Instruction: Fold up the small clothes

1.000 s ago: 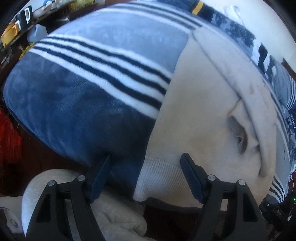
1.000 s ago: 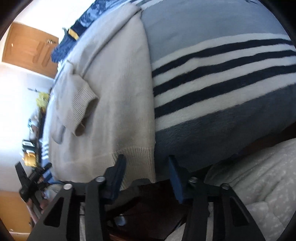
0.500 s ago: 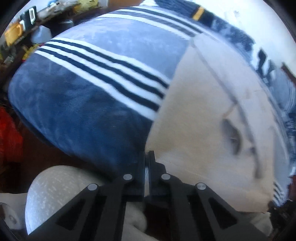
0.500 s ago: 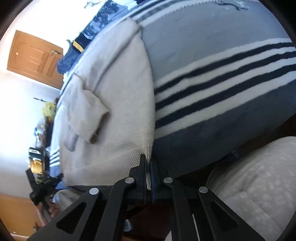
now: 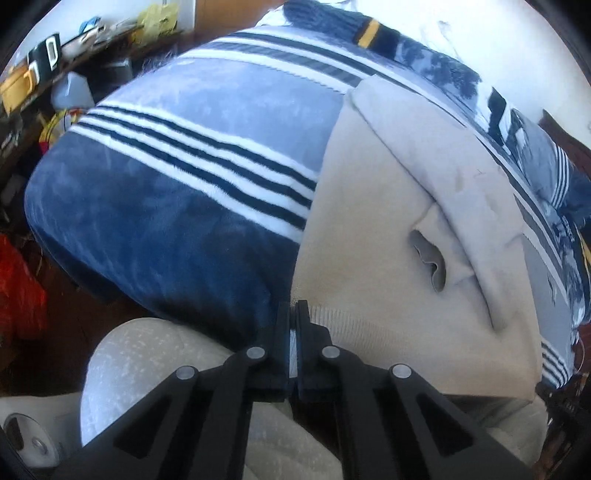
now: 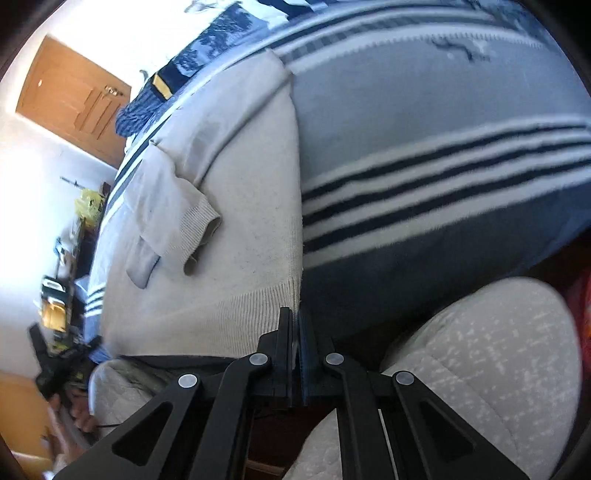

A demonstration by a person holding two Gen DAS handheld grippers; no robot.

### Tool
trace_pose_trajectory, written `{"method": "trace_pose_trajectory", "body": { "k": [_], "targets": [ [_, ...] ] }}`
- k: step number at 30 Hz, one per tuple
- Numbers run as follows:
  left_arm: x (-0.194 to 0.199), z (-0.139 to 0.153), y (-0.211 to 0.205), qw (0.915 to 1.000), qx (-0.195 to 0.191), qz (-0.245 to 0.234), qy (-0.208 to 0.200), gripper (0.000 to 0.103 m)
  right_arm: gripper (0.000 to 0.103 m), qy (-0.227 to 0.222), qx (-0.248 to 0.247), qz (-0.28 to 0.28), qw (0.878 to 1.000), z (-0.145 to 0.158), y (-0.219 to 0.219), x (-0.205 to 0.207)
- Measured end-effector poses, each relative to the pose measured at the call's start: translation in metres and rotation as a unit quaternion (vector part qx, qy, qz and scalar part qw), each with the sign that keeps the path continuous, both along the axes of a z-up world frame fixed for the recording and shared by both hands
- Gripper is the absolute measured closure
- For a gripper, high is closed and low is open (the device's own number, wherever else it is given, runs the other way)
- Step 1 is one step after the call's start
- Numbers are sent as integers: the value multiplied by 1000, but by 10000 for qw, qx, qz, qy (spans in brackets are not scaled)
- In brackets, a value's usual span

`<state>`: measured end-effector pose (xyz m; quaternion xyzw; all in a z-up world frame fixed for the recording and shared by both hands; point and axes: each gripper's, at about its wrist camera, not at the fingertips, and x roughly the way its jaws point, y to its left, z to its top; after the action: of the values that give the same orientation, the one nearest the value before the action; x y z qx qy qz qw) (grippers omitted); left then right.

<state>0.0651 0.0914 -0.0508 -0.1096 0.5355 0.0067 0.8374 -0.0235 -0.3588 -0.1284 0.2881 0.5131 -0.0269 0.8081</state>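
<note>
Left wrist, striped blanket, cluttered shelf

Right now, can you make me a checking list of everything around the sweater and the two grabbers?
Surface: striped blue and white blanket on a bed.
Job's things: cream sweater lying flat, sleeve folded across its body.
Clutter: dark blue garment with a yellow patch at the far edge.
Grippers: left gripper shut on the ribbed hem at one bottom corner; right gripper shut on the hem at the other.
Cables: nothing seen.
Surroundings: wooden door, cluttered shelves, red bag, person's quilted pale clothing below the grippers.
</note>
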Motion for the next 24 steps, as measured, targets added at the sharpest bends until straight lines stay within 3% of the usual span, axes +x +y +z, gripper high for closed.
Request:
{"method": "trace_pose_trajectory", "body": {
  "k": [2,4,6,9,11,12,13,22,24],
  "targets": [
    [5,-15,-4,9993,330,-66,157,100,100,159,-216,41,9996,-6,0,6],
    [10,-32,-4,9984,387,19,406,100,100,396,-298,136,9987,-23,1,15],
    [10,-29,-8,9984,426,12,364,100,99,488,-91,165,9986,-38,3,21],
    [11,-29,-12,9979,544,-87,333,100,97,493,-168,213,9984,-41,6,22],
    [12,-34,-13,9973,592,-83,427,100,85,436,19,244,9987,-44,5,22],
    [13,-35,-13,9972,587,-73,466,100,69,442,67,228,9987,-46,5,23],
    [14,-35,-13,9972,569,-64,475,100,60,460,68,185,9987,-48,4,23],
    [17,-37,-5,9982,230,16,548,99,60,589,203,206,9978,-63,1,31],
    [15,-35,-9,9985,202,-96,504,91,69,581,191,235,9978,-64,2,32]
  ]
}}
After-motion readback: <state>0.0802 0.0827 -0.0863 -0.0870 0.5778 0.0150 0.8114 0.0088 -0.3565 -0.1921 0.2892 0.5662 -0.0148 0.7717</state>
